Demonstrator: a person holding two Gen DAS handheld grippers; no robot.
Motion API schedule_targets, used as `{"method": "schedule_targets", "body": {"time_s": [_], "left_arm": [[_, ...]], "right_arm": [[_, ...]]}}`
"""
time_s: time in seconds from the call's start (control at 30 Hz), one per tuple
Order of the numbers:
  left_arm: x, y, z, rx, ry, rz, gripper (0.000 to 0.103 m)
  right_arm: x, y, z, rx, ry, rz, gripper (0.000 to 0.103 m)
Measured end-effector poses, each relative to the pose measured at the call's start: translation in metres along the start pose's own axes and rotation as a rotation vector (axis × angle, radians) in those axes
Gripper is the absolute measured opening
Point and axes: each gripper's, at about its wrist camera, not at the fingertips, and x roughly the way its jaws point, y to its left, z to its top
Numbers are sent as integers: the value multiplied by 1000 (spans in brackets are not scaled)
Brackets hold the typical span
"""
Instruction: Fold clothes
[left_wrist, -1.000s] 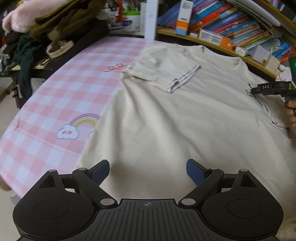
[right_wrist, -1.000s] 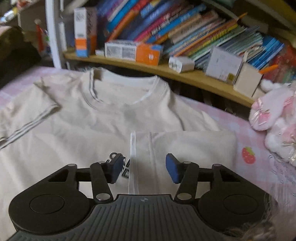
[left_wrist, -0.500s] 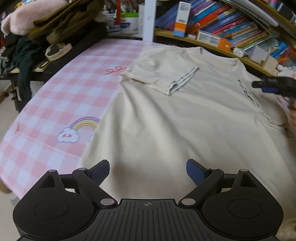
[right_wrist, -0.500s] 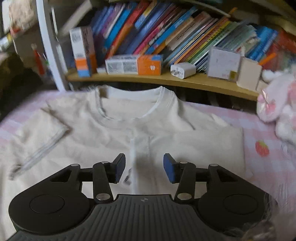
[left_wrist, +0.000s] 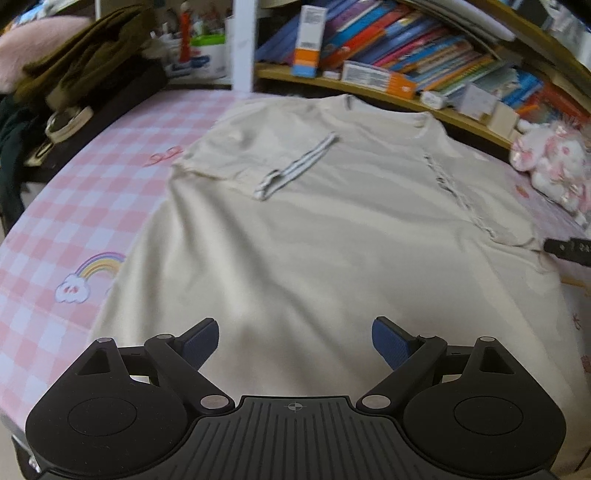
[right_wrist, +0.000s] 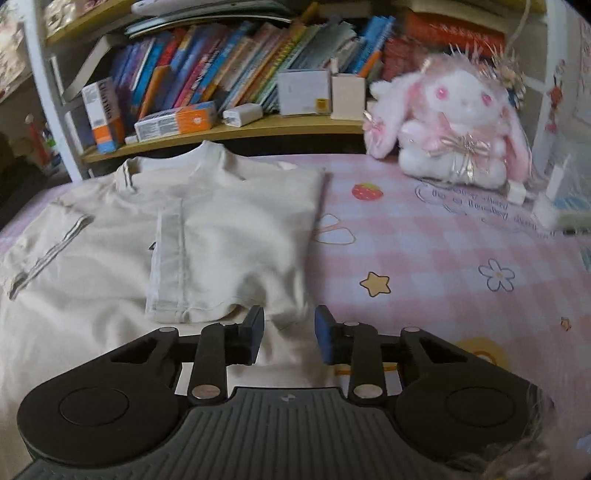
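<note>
A cream short-sleeved cotton T-shirt (left_wrist: 314, 240) lies flat on the pink checked sheet. Both striped-hem sleeves are folded inward over its chest, collar toward the bookshelf

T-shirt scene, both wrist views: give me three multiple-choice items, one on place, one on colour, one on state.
1. Where does the plush rabbit sit relative to the T-shirt in the right wrist view?
A. to its right
B. on top of it
C. to its left

2. What colour is the T-shirt?
A. navy
B. cream
C. red

3. How do both sleeves lie?
A. spread outward
B. rolled up
C. folded in over the body

Key: 1 A, the rabbit sits on the pink checked cover beyond the shirt's right edge. 2 B, the fabric is pale cream. 3 C, each sleeve lies flat on the chest.
</note>
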Motion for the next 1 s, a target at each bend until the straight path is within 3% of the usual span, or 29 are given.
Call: {"method": "schedule_targets", "body": {"time_s": [0.13,0.23,0.5,0.57,0.7,0.83,1.0], "left_arm": [[-3,-8,-2,-7,-6,9,92],[-7,-11,-5,-27,-14,24,92],[-13,-22,-17,-56,3,58,92],[-16,-22,-21,-64,5,68,92],[-19,-19,-23,-97,-2,80,92],[-19,-22,-21,-82,-17,58,92],[-21,-24,-18,-35,-46,10,92]], "right_arm": [[11,-4,1,-5,45,16,27],[18,-12,-2,-10,89,0,12],[16,-25,-7,-18,84,31,15],[9,-27,-9,-3,64,41,34],[-9,-30,-12,17,31,59,44],[-33,-22,-19,25,-7,44,73],[-65,-5,-41,49,-27,47,85]]}}
